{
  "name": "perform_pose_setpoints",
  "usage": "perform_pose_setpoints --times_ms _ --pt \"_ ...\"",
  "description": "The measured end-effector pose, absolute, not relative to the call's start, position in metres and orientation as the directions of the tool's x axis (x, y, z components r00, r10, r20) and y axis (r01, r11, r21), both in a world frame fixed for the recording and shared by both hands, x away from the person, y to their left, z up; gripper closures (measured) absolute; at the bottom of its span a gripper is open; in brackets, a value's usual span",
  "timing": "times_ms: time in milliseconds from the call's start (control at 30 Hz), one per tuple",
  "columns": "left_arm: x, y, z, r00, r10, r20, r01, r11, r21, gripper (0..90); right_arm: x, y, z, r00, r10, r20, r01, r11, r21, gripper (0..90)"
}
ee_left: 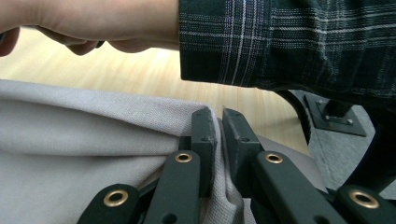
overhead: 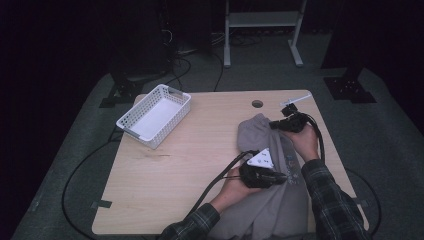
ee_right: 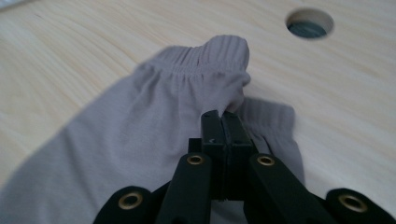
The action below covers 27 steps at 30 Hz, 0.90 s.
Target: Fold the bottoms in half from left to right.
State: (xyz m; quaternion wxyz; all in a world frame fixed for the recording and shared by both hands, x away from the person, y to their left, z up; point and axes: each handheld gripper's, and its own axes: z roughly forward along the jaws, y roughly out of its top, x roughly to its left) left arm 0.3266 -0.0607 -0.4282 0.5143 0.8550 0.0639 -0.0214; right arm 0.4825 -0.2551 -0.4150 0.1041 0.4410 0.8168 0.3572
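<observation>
2 tools [overhead: 272, 152], garment [overhead: 280, 200] edge cut off

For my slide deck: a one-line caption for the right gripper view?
Right hand-held gripper shut on a grey garment near its ribbed waistband, on the wooden table.

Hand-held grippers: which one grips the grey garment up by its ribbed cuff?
The right hand-held gripper, farther up the table, pinches the grey garment just below its ribbed cuff. The left hand-held gripper clamps a plain fold.
</observation>
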Motion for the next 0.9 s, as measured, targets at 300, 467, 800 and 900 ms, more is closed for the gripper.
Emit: perform_pose_setpoints --times_ms 300,467,800,900 --pt "0.330 -0.087 -0.453 0.983 0.076 -0.165 0.180 -0.522 0.834 81.1 0.482 -0.267 -0.450 -0.528 0.839 0.130 0.702 0.345 0.623 89.2" --pt "0.328 -0.076 -0.451 0.984 0.077 -0.159 0.176 -0.527 0.831 68.3 0.481 -0.271 -0.454 -0.518 0.845 0.135 0.706 0.333 0.625 76.6" --pt "0.342 0.002 -0.437 0.959 0.271 -0.081 0.218 -0.527 0.821 51.0 0.478 -0.256 -0.417 -0.576 0.801 0.164 0.617 0.294 0.730 50.8" --pt "0.348 0.020 -0.447 0.934 0.349 -0.082 0.269 -0.532 0.803 50.3 0.481 -0.238 -0.416 -0.611 0.774 0.164 0.605 0.323 0.728 46.7"
